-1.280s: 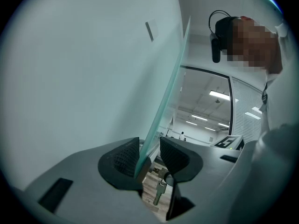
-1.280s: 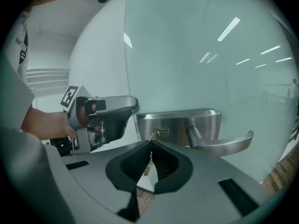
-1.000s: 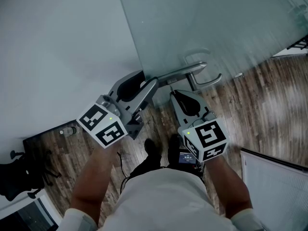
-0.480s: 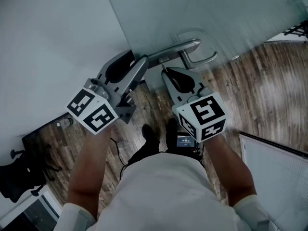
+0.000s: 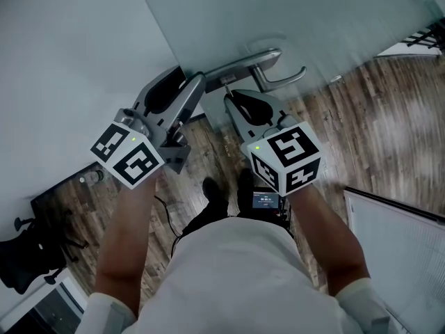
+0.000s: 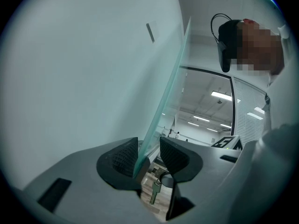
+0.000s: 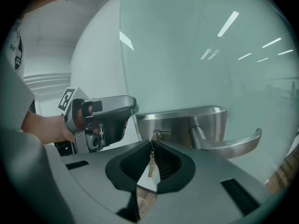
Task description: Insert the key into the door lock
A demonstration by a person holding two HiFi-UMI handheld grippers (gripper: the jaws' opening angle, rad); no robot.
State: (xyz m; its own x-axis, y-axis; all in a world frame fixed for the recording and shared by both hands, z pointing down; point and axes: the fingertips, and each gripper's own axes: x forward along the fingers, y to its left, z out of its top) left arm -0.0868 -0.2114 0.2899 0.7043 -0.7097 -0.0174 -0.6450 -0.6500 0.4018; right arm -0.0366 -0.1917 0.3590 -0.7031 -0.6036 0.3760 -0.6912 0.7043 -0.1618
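1. Right gripper (image 7: 151, 146) had its jaws pinched shut on the key (image 7: 152, 143), tip right at the lock (image 7: 160, 134)
2. Left gripper (image 6: 148, 148) jaws looked clamped on the glass door (image 6: 161, 101) edge; best bet was holding the door steady, key level, then a straight push in

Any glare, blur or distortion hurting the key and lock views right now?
Right gripper view: ceiling-light streaks reflect on the glass door, but the key and lock plate are sharp; left gripper view: strong fisheye, dark vignetted corners; head view: dim overall.

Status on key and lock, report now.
Left tool clamped on door edge. Right tool shut on key, tip at lock cylinder, depth unclear. Nothing in the way.
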